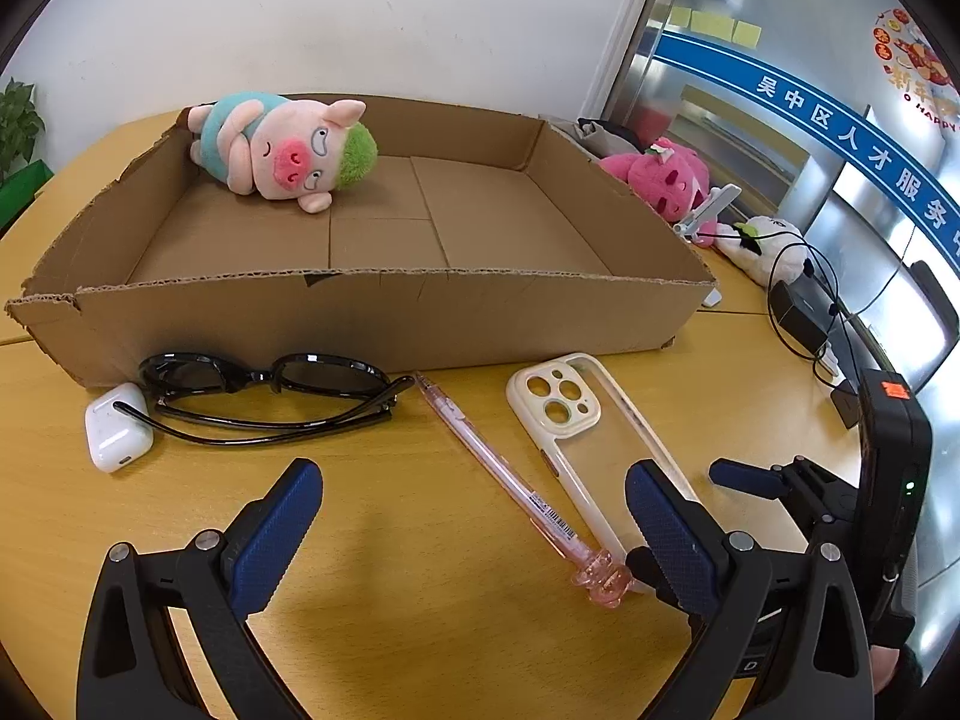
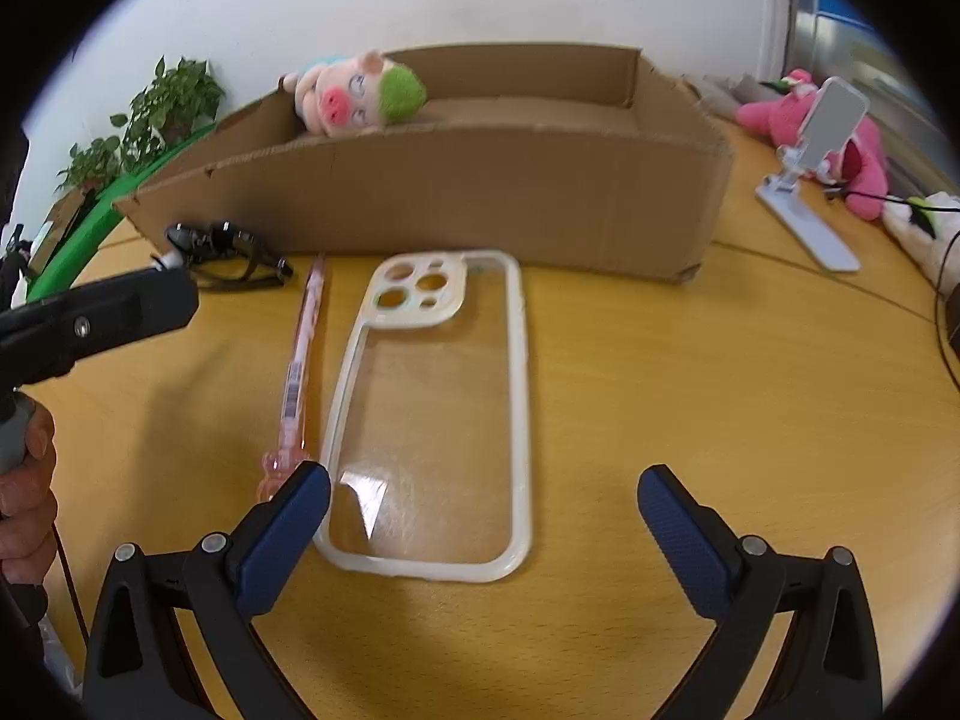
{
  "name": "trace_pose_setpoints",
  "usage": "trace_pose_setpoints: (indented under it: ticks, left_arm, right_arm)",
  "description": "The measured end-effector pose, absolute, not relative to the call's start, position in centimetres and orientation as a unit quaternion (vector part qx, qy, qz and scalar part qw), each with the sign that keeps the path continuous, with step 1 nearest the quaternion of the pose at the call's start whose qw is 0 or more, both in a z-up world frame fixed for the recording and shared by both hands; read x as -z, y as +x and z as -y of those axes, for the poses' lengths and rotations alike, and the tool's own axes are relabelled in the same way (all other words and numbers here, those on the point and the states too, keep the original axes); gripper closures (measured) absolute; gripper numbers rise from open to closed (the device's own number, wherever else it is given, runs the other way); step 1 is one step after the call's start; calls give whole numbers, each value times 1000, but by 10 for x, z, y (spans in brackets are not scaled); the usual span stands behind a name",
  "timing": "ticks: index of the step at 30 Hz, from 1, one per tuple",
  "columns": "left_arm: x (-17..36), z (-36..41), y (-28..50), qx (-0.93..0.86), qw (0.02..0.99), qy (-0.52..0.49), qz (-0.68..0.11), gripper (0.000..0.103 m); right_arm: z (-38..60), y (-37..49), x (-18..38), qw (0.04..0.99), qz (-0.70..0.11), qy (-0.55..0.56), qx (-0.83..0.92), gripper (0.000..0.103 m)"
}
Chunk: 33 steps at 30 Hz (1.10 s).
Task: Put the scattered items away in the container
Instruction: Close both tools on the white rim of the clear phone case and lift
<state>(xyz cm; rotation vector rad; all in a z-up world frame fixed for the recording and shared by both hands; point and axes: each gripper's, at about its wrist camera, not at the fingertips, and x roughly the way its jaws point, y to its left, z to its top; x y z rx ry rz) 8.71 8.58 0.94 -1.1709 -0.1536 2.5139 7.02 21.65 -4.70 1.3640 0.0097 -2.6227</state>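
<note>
A shallow cardboard box [image 1: 384, 324] [image 2: 480, 204] lies on the wooden table, with a pink pig plush [image 1: 282, 147] [image 2: 360, 93] in its far left corner. In front of it lie black sunglasses [image 1: 264, 381] [image 2: 222, 249], a white earbud case [image 1: 116, 435], a pink pen [image 1: 510, 483] [image 2: 297, 372] and a clear cream-edged phone case [image 1: 591, 435] [image 2: 435, 408]. My left gripper [image 1: 474, 501] is open above the pen's lower half. My right gripper [image 2: 485, 507] is open over the near end of the phone case, and also shows at the right of the left wrist view [image 1: 780, 480].
Right of the box sit a pink plush [image 1: 666, 177] [image 2: 840, 144], a white phone stand [image 2: 810, 192], a white plush [image 1: 762, 246], black cables and a black adapter [image 1: 798, 315]. Green plants [image 2: 144, 120] stand at the far left. A hand [image 2: 27, 498] holds the left tool.
</note>
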Motion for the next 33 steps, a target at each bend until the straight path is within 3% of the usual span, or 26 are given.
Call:
trace_pose_setpoints:
  ticks: [10, 13, 16, 26, 29, 32, 33]
  left_arm:
    - [-5, -73, 85, -888, 169, -421, 72, 1]
    - [-6, -74, 84, -887, 176, -420, 73, 1]
    - [-5, -76, 83, -884, 185, -423, 74, 1]
    - [7, -82, 64, -820, 286, -473, 146, 5]
    - [13, -92, 53, -801, 304, -489, 164, 15]
    - [25, -102, 46, -785, 301, -515, 166, 36]
    - [29, -104, 45, -781, 302, -521, 164, 47]
  right_arm:
    - [-186, 72, 50, 111, -67, 477, 869, 2]
    - [-185, 79, 45, 112, -65, 469, 873, 23]
    - [-191, 82, 42, 111, -51, 473, 873, 24]
    - [-213, 80, 37, 199, 122, 484, 843, 24]
    - [-215, 81, 37, 214, 151, 485, 834, 24]
    - [-215, 82, 38, 231, 165, 483, 828, 24]
    - [-214, 84, 39, 240, 168, 483, 825, 24]
